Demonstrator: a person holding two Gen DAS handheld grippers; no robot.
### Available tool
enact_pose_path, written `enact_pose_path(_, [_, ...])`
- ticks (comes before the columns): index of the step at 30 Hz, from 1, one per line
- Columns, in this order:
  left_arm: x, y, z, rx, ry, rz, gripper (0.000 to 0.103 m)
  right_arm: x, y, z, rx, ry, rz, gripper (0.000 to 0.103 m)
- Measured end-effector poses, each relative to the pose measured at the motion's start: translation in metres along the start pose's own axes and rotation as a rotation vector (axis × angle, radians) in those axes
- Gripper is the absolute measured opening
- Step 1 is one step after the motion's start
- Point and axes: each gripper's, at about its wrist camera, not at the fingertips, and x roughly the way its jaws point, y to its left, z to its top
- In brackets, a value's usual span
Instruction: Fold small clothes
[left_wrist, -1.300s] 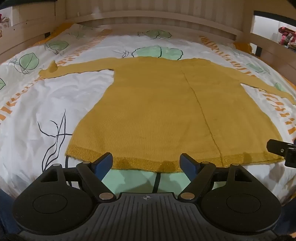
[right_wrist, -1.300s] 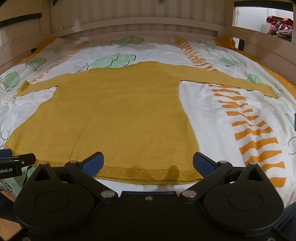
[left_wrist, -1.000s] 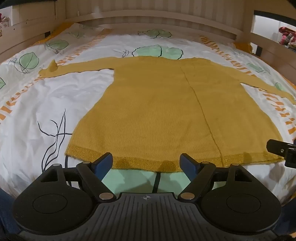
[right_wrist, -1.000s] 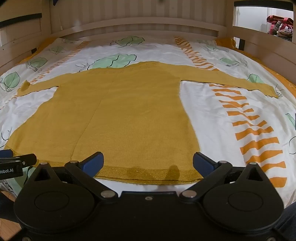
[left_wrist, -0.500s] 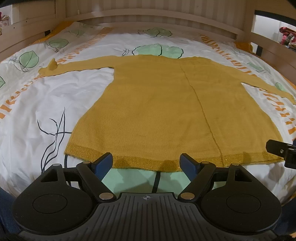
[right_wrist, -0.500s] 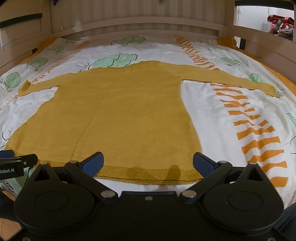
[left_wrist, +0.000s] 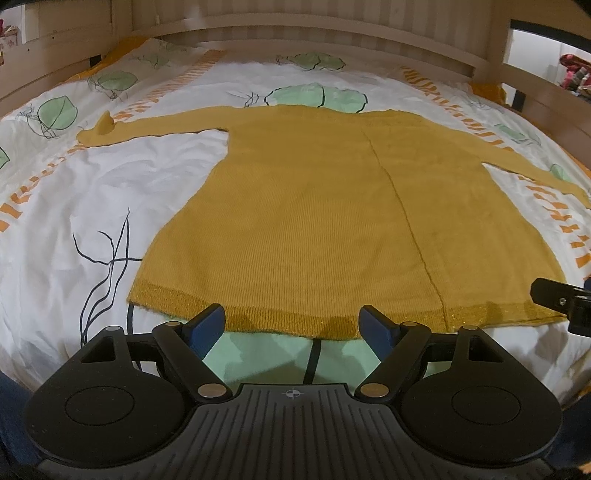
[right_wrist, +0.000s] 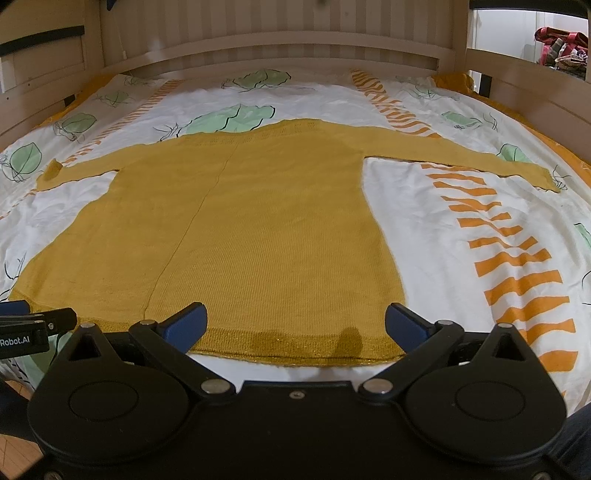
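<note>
While the jumper (left_wrist: 332, 214) lies flat, hem nearest, both the left gripper (left_wrist: 291, 325) and right gripper (right_wrist: 295, 323) hover just short of it; jaws apart, empty.

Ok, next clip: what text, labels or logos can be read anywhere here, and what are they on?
"Robot.AI", white letters on the left claw body at the right wrist view's left edge; the word's start is cut off.
Nothing else: the sweater and bedsheet carry no lettering.
</note>
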Motion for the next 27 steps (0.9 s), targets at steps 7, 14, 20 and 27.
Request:
enact_pose_path(7, [0.0,0.002,-0.001,-0.013,0.012,-0.006,0.079,0.004,0.006,-0.002,0.003,0.002,0.007,0.102])
enact_pose_path(14, [0.002,0.007,0.002,-0.048,0.02,-0.018,0.079,0.003,0.004,0.001,0.019,0.012,0.032,0.102])
enact_pose_path(20, [0.005,0.01,0.005,-0.04,0.022,0.004,0.079,0.003,0.009,0.001,0.01,0.013,0.04,0.102])
enact_pose_path(27, [0.017,0.013,0.007,-0.043,0.074,0.043,0.079,0.008,0.012,0.003,0.01,0.026,0.043,0.102])
